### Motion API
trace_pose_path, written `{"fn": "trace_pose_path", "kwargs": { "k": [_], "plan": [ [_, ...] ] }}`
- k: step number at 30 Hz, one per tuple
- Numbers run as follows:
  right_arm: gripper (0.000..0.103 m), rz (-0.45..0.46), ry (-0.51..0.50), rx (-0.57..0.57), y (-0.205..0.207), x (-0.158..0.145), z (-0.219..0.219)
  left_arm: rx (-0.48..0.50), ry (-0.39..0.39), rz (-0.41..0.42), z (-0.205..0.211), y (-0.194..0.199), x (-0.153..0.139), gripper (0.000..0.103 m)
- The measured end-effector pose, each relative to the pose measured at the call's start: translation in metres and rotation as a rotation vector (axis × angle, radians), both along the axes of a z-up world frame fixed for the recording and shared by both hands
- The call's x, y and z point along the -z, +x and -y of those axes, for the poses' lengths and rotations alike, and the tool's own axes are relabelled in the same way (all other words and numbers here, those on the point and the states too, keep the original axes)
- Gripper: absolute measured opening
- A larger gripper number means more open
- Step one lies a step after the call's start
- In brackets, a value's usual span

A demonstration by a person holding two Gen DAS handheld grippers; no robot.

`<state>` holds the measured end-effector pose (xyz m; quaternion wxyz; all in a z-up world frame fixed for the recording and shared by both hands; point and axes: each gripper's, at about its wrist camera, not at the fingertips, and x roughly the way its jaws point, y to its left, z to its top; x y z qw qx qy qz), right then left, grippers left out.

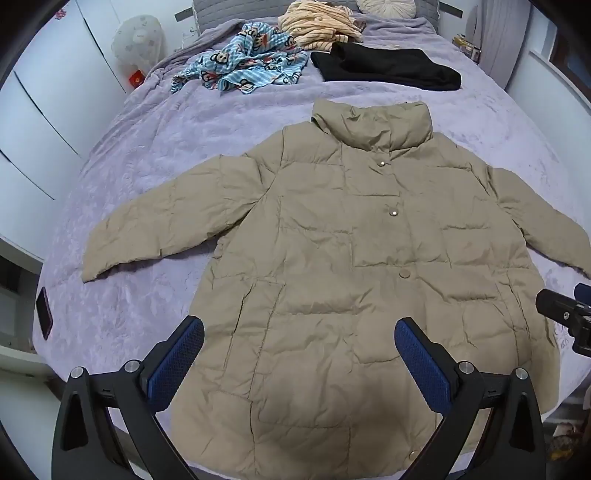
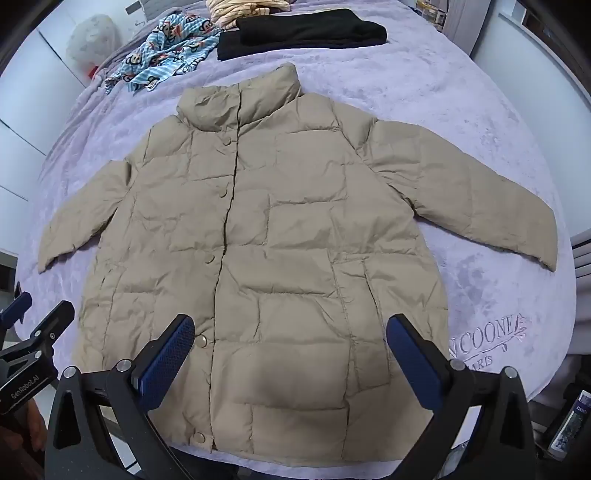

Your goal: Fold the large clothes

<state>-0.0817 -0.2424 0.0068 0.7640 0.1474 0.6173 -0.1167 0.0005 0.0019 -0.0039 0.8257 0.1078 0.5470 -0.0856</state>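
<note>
A beige quilted puffer jacket [image 1: 332, 258] [image 2: 266, 229] lies flat and buttoned on a lilac bed cover [image 1: 147, 166] [image 2: 461, 110], collar at the far side, both sleeves spread outward. My left gripper [image 1: 299, 328] hovers open above the jacket's lower left part, nothing between its blue pads. My right gripper [image 2: 291, 325] hovers open above the hem's middle and right part, also holding nothing. Each gripper's black frame shows at the edge of the other's view.
Beyond the collar lie a folded black garment [image 1: 388, 68] [image 2: 303, 29], a blue cartoon-print cloth [image 1: 243, 66] [image 2: 162, 55] and a striped cream garment [image 1: 321, 22]. A dark phone [image 1: 44, 314] rests at the bed's left edge. White cabinets stand to the left.
</note>
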Motion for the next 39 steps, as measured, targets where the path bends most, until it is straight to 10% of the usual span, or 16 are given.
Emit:
{"fn": "trace_pose_path", "kwargs": {
  "k": [5, 39],
  "plan": [
    [0.103, 0.026, -0.003, 0.015, -0.002, -0.001, 0.007, -0.014, -0.062, -0.139, -0.016, 0.027, -0.002, 0.103],
    [0.103, -0.012, -0.064, 0.051, 0.019, 0.005, -0.004, 0.018, -0.01, -0.097, 0.007, 0.036, 0.009, 0.103]
  ]
}}
